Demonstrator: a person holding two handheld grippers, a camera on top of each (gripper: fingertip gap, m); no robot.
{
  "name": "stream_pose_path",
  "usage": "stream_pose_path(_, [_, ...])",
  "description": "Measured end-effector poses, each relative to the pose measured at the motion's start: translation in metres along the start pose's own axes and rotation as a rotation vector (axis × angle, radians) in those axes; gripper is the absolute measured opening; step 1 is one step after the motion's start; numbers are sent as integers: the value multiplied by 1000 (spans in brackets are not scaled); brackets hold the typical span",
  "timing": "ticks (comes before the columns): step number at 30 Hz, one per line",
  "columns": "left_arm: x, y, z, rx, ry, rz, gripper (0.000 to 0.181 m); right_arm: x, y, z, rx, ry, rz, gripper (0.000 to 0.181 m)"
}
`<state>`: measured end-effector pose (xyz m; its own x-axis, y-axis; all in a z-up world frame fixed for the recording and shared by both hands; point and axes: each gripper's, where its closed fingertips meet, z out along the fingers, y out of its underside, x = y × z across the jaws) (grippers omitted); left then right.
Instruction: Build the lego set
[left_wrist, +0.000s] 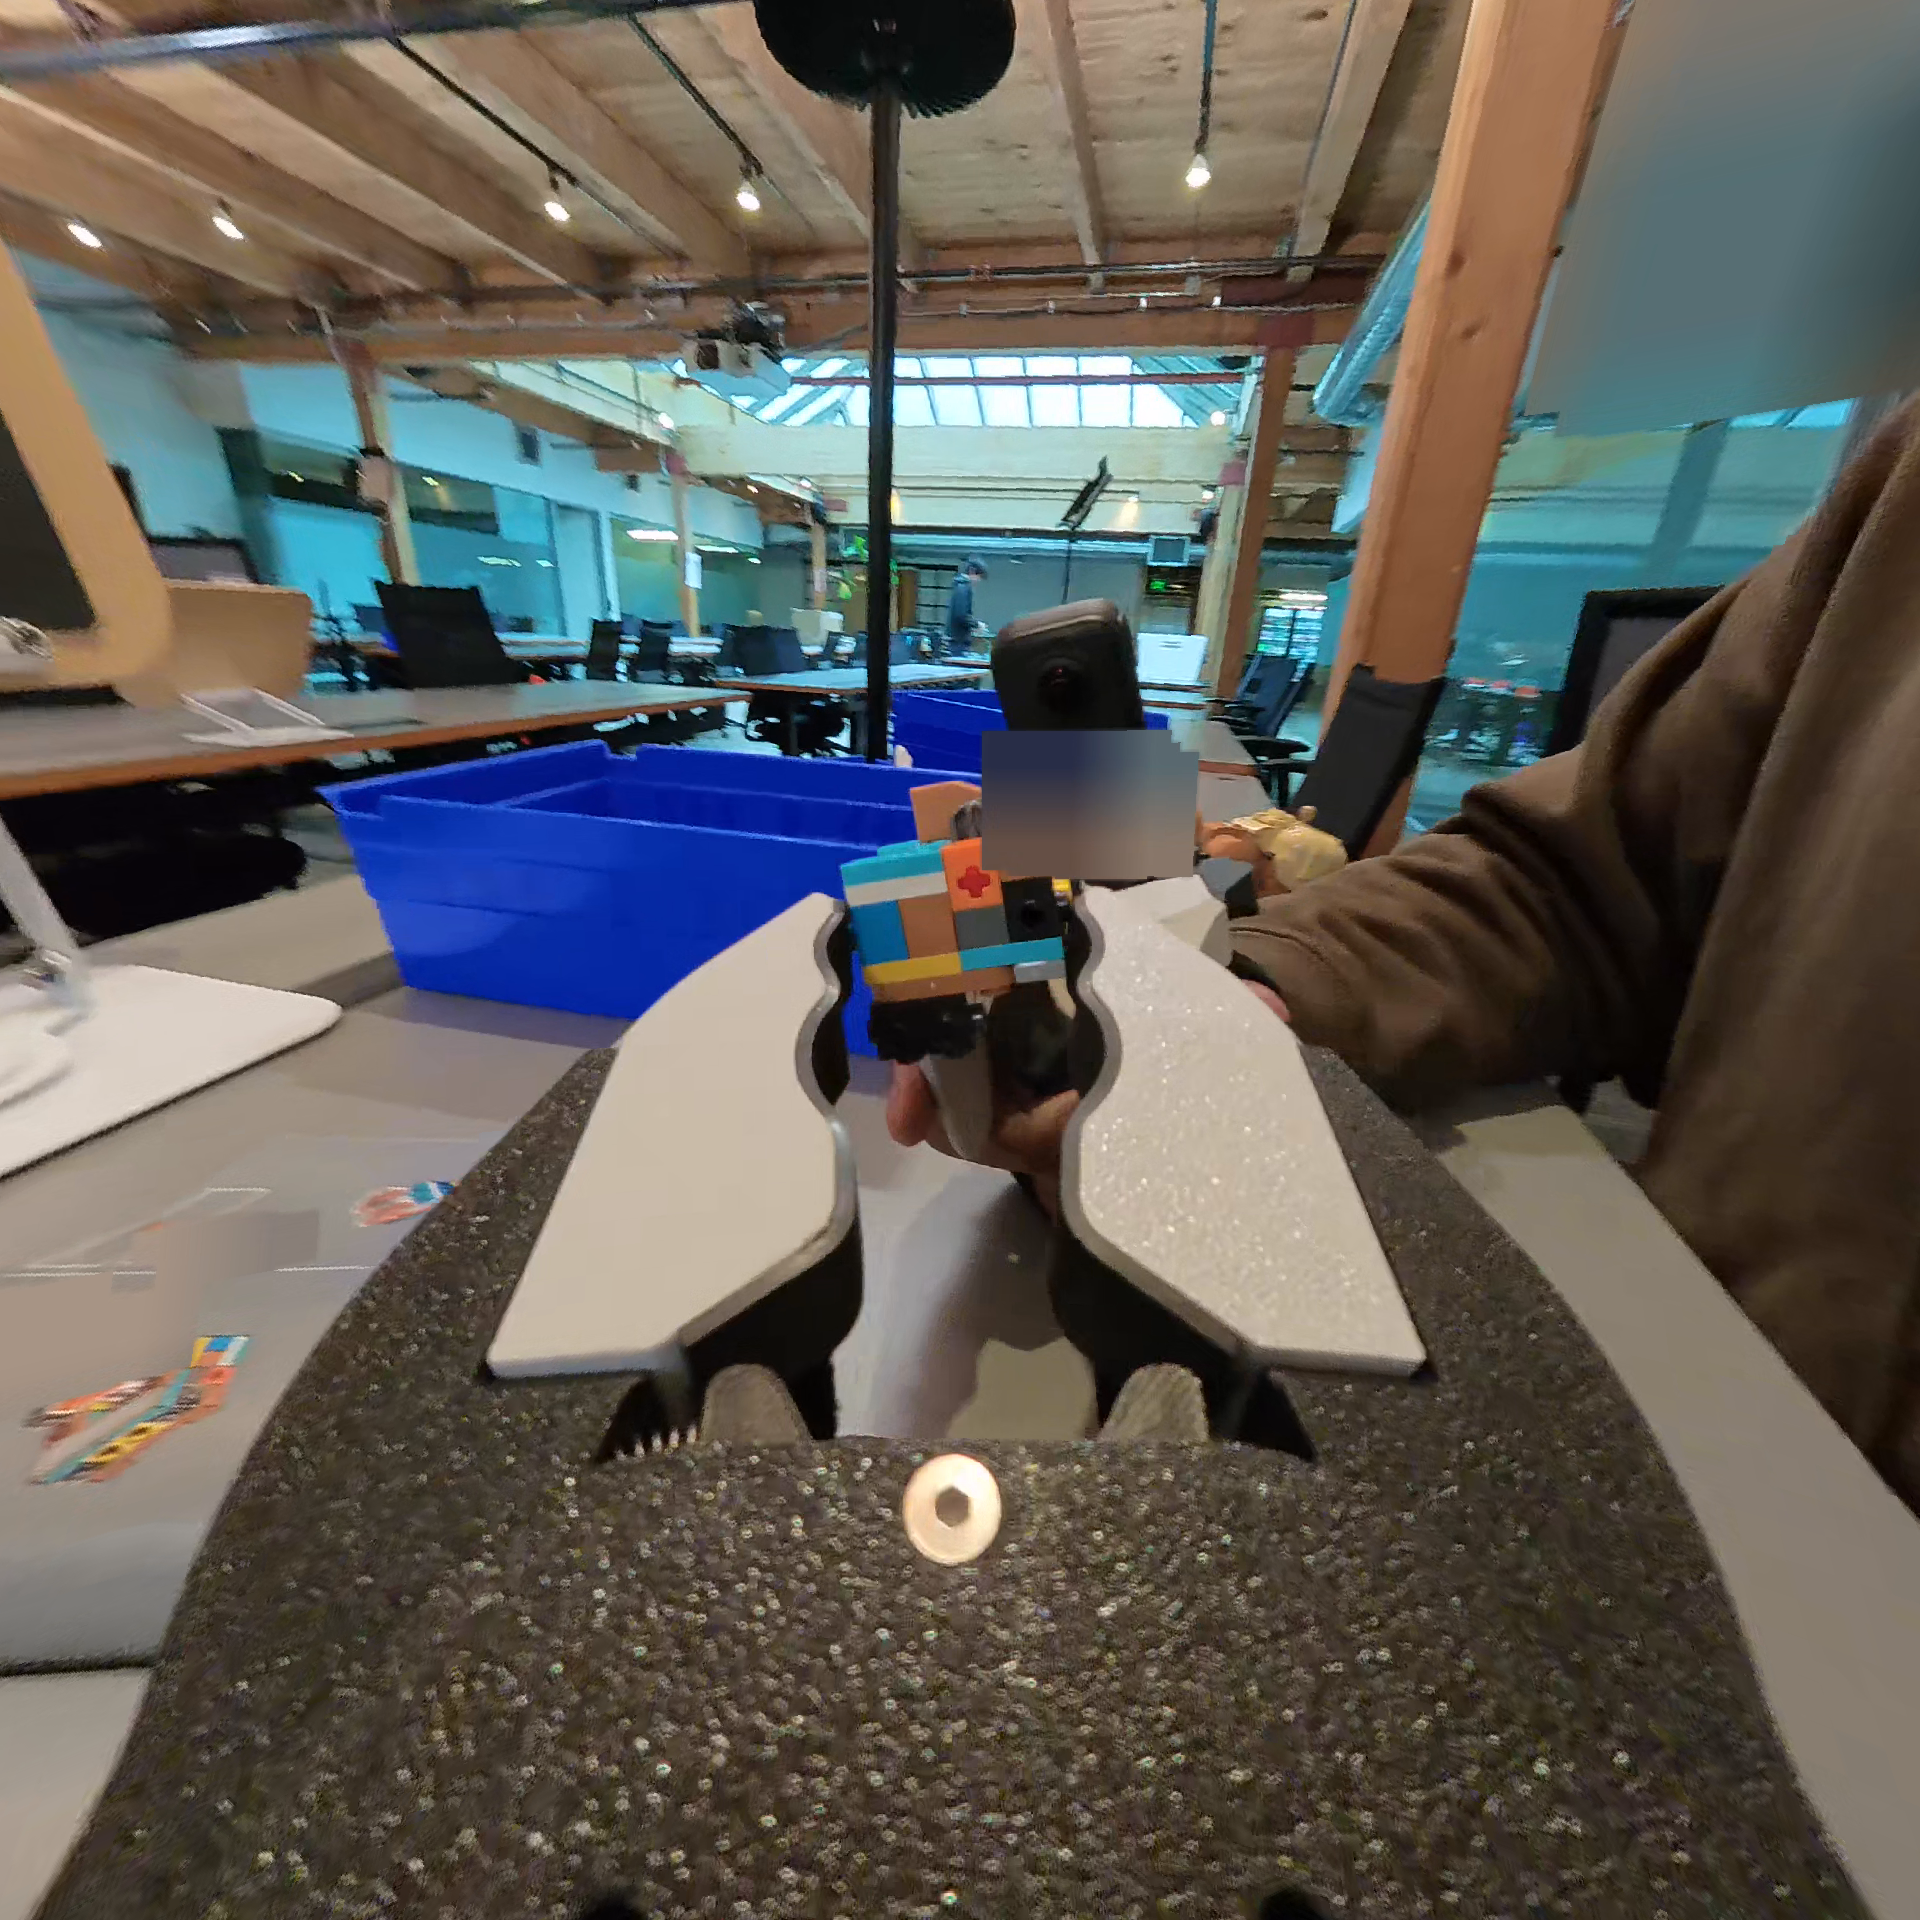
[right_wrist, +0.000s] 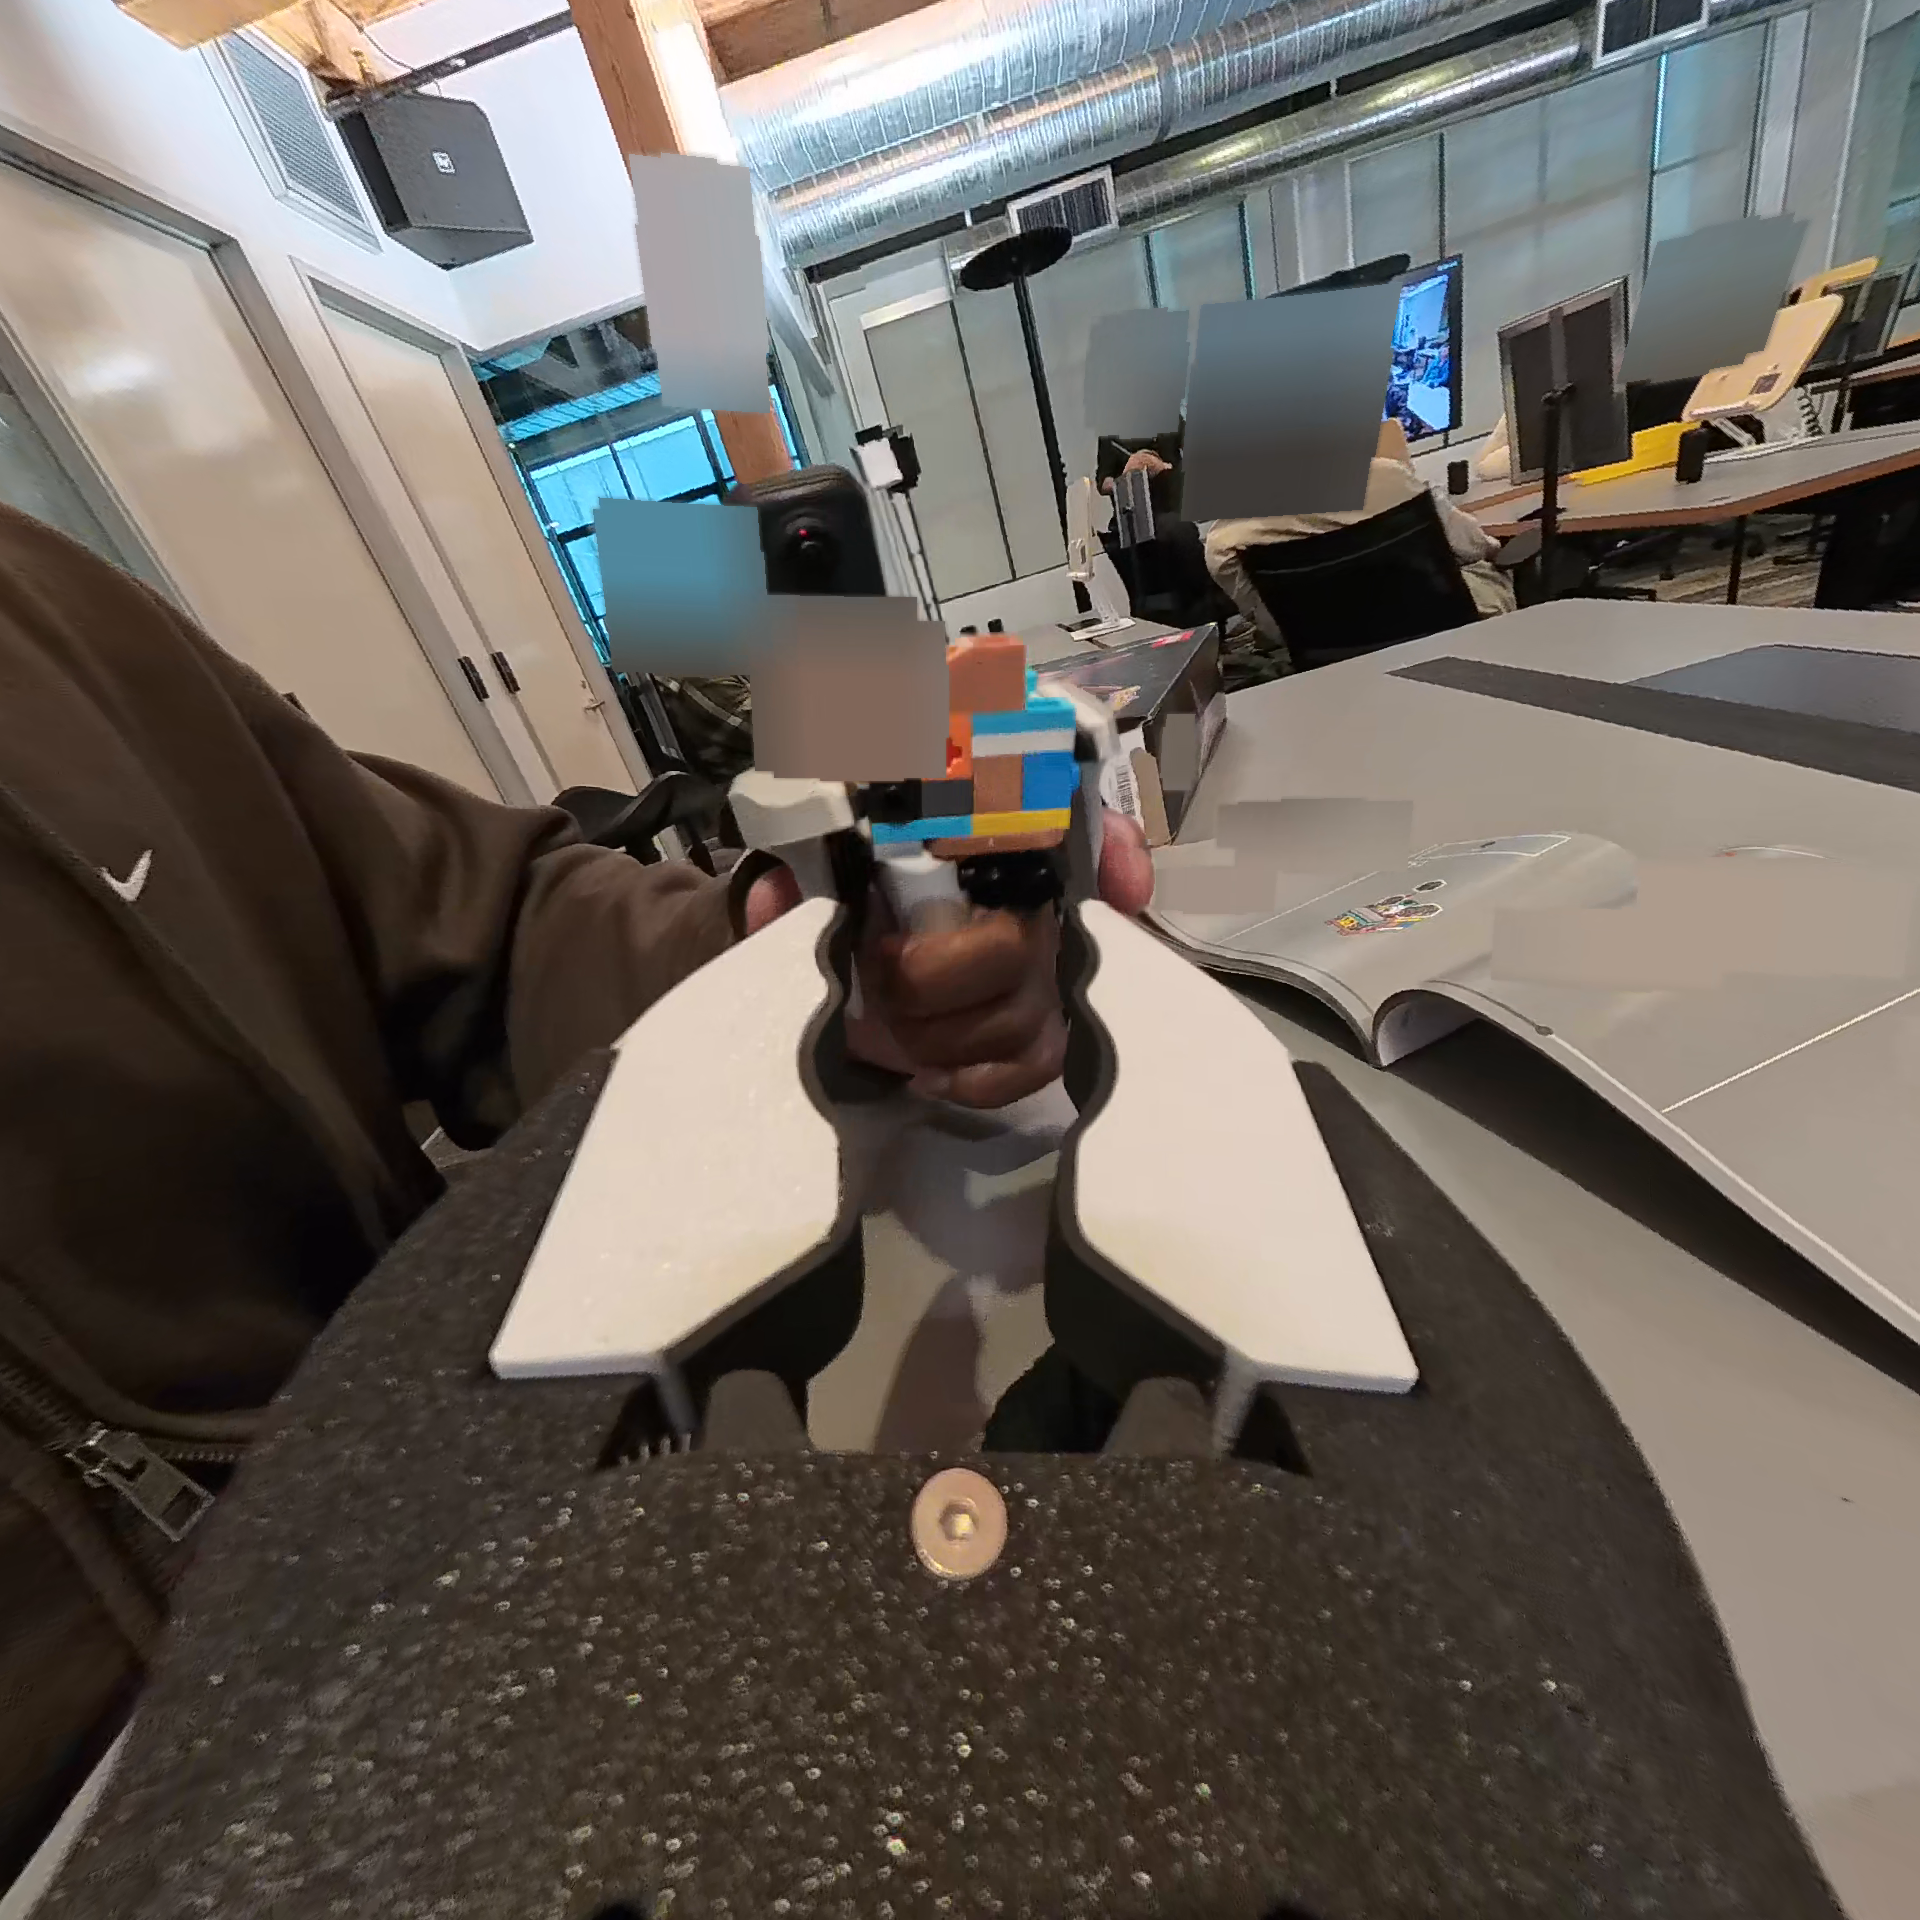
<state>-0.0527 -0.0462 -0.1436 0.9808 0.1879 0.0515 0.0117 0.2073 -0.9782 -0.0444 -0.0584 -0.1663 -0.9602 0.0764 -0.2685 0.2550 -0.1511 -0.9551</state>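
Note:
A small lego model (left_wrist: 956, 935) of blue, teal, orange, brown and black bricks is held in the air above the grey table (left_wrist: 312, 1143). My left gripper (left_wrist: 961, 935) is shut on its two sides. The model also shows in the right wrist view (right_wrist: 1003, 774), between the left gripper's white fingers (right_wrist: 790, 816). My right gripper (right_wrist: 956, 935) faces it, open and empty, with its tips just below and short of the model's black underside. A hand (right_wrist: 966, 997) grips the left gripper's handle. The right gripper's fingers are hidden behind the model in the left wrist view.
Blue plastic bins (left_wrist: 582, 883) stand behind the model. An open instruction booklet (right_wrist: 1558, 987) and a dark lego box (right_wrist: 1143, 696) lie on the table. Colourful pieces or pictures (left_wrist: 135, 1413) lie at the left by a white stand base (left_wrist: 135, 1039). A brown sleeve (left_wrist: 1558, 883) crosses the right side. My two grippers' fingertips are within a few centimetres of each other.

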Motion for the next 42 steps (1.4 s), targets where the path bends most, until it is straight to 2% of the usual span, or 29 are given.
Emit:
stream_pose_path(9, [-16, -7, -6, 48, -87, 10, 39, 3, -6, -4, 42, 47, -36, 42])
stream_pose_path(21, [-24, 1, -7, 4, -141, 76, 39, -3, -2, 1, 27, 47, -147, 41])
stream_pose_path(38, [-43, 2, -15, 24, -185, 30, 39, 5, -8, 2, 64, 62, -137, 38])
stream_pose_path(42, [-46, -1, -19, 26, -233, 88, 39, 5, -9, 2, 70, 78, -161, 38])
